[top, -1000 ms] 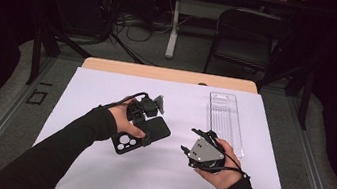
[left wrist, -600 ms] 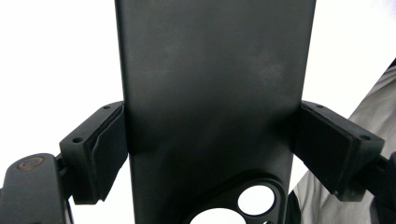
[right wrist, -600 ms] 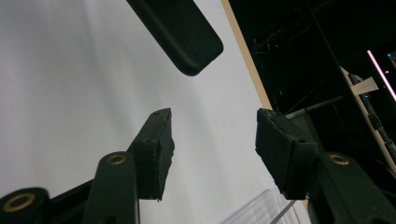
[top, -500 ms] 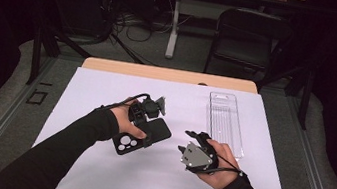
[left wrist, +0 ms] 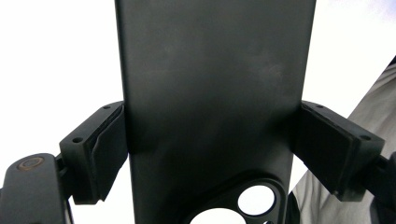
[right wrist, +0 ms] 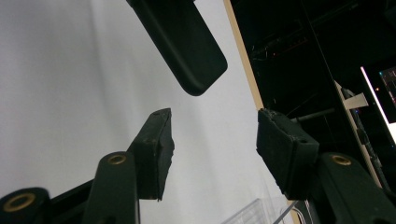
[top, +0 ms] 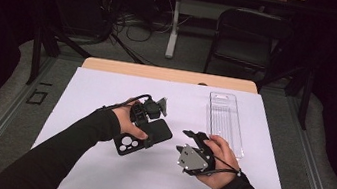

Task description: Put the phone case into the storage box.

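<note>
Left gripper [top: 152, 122] has the black phone case [top: 144, 138] clamped across its width, pads pressed flat on both long edges in the left gripper view, camera cutout toward the person. The case sits lifted off the white table cover [top: 105, 95], left of centre, tilted with its far end pointing right. Right gripper [top: 196, 138] hangs just beside that end with nothing between its jaws, which stand about half apart after narrowing a moment ago; in the right gripper view its pads [right wrist: 156, 144] frame bare cover, and the case's rounded corner [right wrist: 196, 70] floats beyond them. Risk, as I read it: a soft case squeezed only at its edges can bow or twist, so a nudge from the right gripper could pop it loose. And the half-apart jaws may be too narrow for the case's width, so they could butt the corner. Clear plastic tray [top: 225, 123] lies to the far right, well apart.
</note>
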Demonstrator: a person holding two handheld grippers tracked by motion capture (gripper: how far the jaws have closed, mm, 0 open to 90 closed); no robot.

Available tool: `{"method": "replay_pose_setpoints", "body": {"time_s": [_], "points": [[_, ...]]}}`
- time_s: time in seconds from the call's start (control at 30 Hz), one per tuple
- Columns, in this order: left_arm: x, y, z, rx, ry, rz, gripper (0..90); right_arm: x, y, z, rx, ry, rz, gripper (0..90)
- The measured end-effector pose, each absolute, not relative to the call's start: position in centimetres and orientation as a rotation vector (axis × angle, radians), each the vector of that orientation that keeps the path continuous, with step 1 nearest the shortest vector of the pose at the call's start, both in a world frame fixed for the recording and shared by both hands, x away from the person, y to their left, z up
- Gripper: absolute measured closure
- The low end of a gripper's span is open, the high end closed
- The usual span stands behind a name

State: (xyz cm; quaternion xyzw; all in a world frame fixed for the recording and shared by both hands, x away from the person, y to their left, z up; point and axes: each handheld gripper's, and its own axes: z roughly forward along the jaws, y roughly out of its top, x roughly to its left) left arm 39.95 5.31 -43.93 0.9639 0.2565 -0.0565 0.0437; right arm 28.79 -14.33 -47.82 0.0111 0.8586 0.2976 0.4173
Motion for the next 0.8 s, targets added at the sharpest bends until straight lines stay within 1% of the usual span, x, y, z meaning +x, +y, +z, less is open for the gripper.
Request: {"method": "replay_pose_setpoints", "body": {"time_s": [0.07,0.27,0.8], "points": [[39.9,5.2,-44.0,2.939,0.785,-0.174,14.2,28.8,-14.4,-47.7,0.024,2.165,0.753,48.8],[39.9,5.1,-44.0,2.948,0.777,-0.179,14.2,28.8,-14.4,-47.8,0.021,2.167,0.723,50.7],[39.7,4.0,-44.6,2.965,0.746,-0.195,14.2,28.5,-13.8,-48.4,-0.082,2.139,0.662,52.0]]}}
